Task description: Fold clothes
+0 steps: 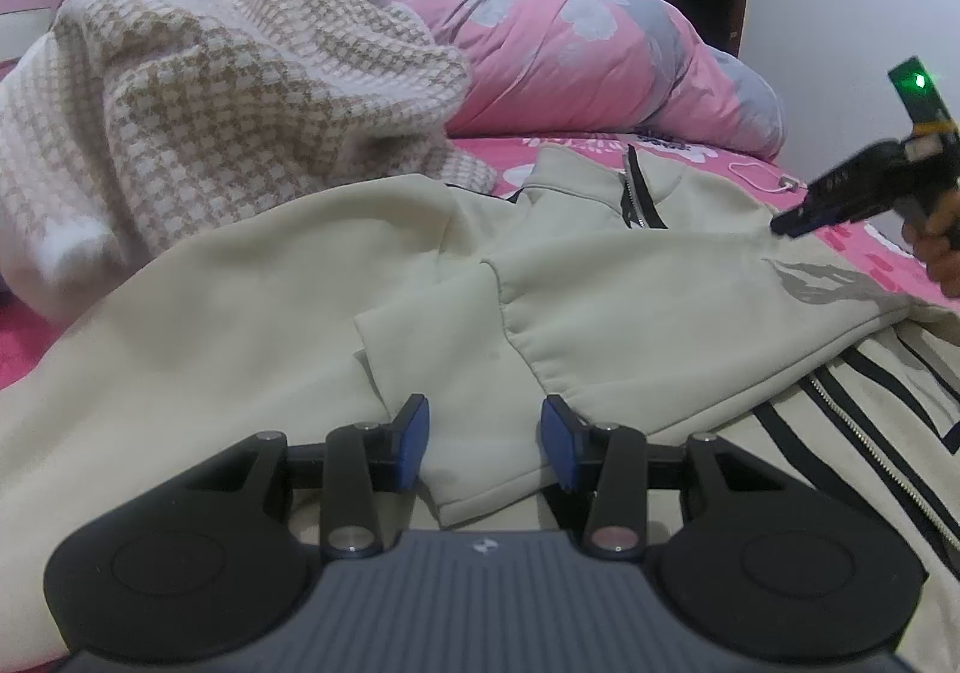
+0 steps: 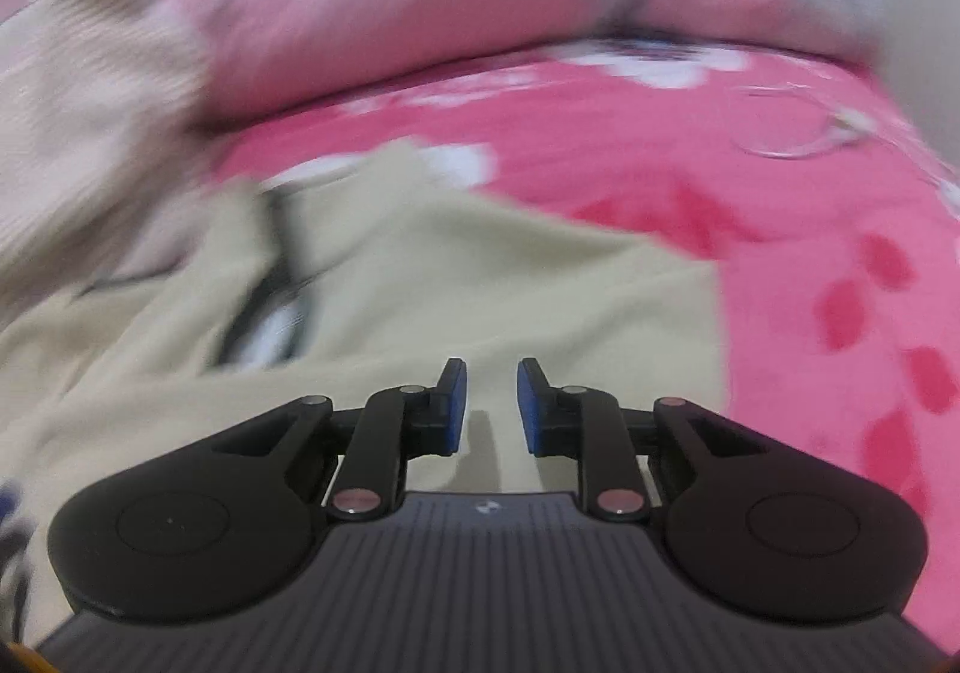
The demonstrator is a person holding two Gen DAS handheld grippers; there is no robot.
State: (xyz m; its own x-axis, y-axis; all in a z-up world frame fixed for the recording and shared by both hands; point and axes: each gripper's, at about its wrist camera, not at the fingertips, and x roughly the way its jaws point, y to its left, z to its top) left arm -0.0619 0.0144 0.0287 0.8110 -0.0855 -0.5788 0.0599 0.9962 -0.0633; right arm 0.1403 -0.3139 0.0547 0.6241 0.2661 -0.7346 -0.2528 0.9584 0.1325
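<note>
You are working on a bed (image 1: 708, 147) with a bright pink flowered sheet, and a pink and grey quilt (image 1: 576, 54) is bunched along its far side. A checked beige and white knit (image 1: 228, 72) is heaped at the left, unfolded as far as you can see. The cream zip jacket (image 1: 240, 325) lies spread across the near part of the bed, collar (image 1: 600, 181) away from you, zipper and black stripes showing at the right.

One sleeve (image 1: 498, 373) appears laid in across the body, its ribbed cuff pointing toward you. I judge the fold only begun: the body is not yet doubled over, the fabric is rumpled, and the knit waits its turn.

Your left hand-held gripper (image 1: 485, 442) stands partly parted with the cuff end of that sleeve between the blue pads (image 1: 414, 442); the pads do not look pressed onto the cloth, so read it as released. Your right hand-held gripper (image 2: 492, 406) hovers over the jacket near its edge by the sheet, jaws narrowly apart and nothing between them. That view is blurred.

A grey flame-like graphic (image 1: 822, 283) is printed on the jacket; no brand or readable writing shows. A thin white cable (image 1: 774, 181) lies on the sheet.
</note>
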